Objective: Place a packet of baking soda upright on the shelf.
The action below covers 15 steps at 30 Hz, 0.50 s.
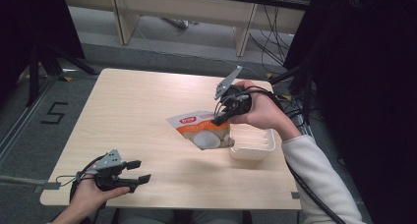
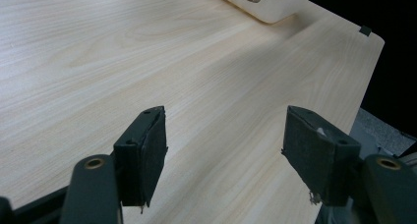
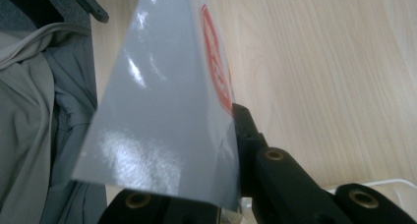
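The right claw (image 1: 220, 117) is closed on the top edge of a printed pouch (image 1: 204, 130), its jaws pinching the flat sealed strip near one upper corner; in the right gripper view the glossy back of the pouch (image 3: 162, 111) rises between the two black jaws, with a red band of print along its edge. The pouch hangs tilted from that grip, its lower end at or just over the near edge of a white ribbed tray (image 1: 255, 143) that sits on the worktop (image 1: 137, 111) toward the person's right; whether the bottom touches the tray or the wood I cannot tell. The left claw (image 1: 136, 172) rests low over the near left part of the worktop, well apart from the pouch, its jaws spread wide with nothing between them, as the left gripper view confirms with bare wood grain between the pads (image 2: 147, 150). The pouch looks like a thin, slick film bag, light but with its contents settled toward the bottom, so it will likely sag and swing from a single pinch point. The stiff sealed band at the top seems the best place to hold, since the smooth belly would probably slip or crumple under the jaws.
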Motion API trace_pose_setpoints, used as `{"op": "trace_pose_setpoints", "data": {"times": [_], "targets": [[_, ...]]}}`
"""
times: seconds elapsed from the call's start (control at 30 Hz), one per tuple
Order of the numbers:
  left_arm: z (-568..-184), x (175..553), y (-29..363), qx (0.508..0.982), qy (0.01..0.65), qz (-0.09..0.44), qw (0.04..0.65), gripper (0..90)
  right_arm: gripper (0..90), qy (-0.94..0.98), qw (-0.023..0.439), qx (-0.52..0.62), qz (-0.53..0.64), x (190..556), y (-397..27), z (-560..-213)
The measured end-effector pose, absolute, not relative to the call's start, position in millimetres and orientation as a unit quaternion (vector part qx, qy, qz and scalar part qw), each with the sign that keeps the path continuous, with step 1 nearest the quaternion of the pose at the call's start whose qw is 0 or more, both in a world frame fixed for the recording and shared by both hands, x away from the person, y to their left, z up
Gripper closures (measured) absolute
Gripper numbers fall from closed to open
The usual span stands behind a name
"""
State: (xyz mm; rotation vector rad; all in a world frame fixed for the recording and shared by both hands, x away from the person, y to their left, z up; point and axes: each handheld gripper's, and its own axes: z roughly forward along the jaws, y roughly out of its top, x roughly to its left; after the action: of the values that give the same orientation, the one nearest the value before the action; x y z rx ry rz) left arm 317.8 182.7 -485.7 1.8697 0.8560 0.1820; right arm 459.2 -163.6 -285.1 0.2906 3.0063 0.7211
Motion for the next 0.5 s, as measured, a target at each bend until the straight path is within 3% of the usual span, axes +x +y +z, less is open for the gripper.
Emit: {"op": "trace_pose_setpoints", "data": {"times": [0.5], "targets": [[-485.8, 317.8, 182.1, 0.776, 0.358, 0.075, 0.515, 32.5, 90.0, 0.967, 0.020, 0.108, 0.228, 461.4, -170.5, -280.4]]}}
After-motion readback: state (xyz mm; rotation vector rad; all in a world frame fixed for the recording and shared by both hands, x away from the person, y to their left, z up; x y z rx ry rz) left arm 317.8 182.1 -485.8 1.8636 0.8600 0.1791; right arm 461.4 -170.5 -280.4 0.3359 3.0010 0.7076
